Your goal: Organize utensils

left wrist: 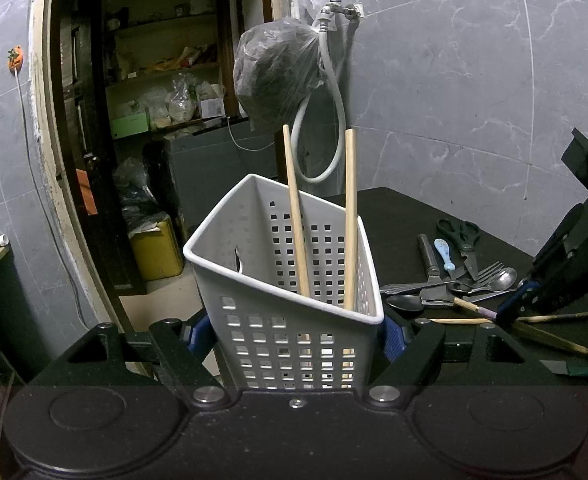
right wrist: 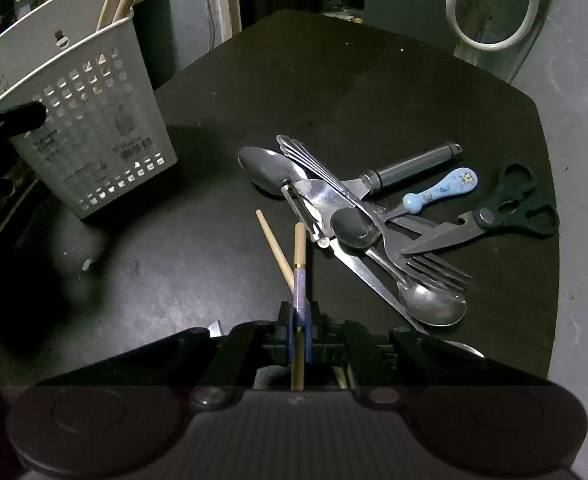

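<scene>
My left gripper is shut on the white perforated basket, its blue pads pressing both sides. The basket is tilted at the table's left edge, and two long wooden sticks lean inside it. My right gripper points steeply down and is shut on a chopstick with a purple band. A second chopstick lies on the table just left of it. To the right lies a pile of utensils: spoons, a fork, a blue-handled spoon, black scissors and a knife.
The black table ends close behind the basket and at the right, by the grey tiled wall. A tap with a white hose and a hanging plastic bag are behind the basket. An open doorway with shelves is on the left.
</scene>
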A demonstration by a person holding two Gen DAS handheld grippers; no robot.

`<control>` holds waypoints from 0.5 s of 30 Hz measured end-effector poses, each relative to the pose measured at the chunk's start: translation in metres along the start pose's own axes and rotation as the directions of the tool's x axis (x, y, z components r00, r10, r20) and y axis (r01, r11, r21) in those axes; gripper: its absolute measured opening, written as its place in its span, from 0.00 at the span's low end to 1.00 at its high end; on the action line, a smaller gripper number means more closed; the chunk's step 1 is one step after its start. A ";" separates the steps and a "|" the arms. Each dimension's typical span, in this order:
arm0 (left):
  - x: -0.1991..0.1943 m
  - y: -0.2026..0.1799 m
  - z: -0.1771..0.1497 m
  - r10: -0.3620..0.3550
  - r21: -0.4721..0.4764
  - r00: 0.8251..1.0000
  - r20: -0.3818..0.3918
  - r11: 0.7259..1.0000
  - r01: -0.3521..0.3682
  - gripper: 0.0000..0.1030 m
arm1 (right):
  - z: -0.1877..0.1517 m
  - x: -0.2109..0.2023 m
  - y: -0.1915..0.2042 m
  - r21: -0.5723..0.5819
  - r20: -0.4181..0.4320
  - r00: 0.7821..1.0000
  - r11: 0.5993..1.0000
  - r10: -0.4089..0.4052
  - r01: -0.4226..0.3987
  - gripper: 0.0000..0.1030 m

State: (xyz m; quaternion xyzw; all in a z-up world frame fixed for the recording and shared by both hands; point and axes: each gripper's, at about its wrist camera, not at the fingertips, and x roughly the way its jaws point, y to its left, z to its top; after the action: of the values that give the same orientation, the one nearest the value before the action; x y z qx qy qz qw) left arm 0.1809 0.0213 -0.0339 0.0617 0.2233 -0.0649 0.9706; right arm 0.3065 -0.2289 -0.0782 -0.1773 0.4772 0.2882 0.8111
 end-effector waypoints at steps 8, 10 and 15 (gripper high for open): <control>0.000 0.000 0.000 0.000 -0.001 1.000 -0.001 1.000 0.000 0.77 | 0.005 0.005 -0.002 -0.039 -0.026 1.000 0.999 -0.013 0.012 0.08; 0.000 0.000 0.000 0.000 -0.002 1.000 -0.001 1.000 0.000 0.77 | 0.008 0.007 -0.003 -0.046 -0.033 0.999 0.999 -0.009 0.007 0.09; 0.000 0.000 0.000 0.000 -0.003 1.000 0.000 1.000 0.000 0.77 | 0.012 0.014 -0.003 -0.063 -0.060 0.998 0.998 0.018 -0.022 0.17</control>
State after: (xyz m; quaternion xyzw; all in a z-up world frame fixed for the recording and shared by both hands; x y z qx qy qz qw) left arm 0.1809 0.0216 -0.0340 0.0604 0.2236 -0.0644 0.9707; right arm 0.3218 -0.2199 -0.0849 -0.2070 0.4935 0.3058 0.7875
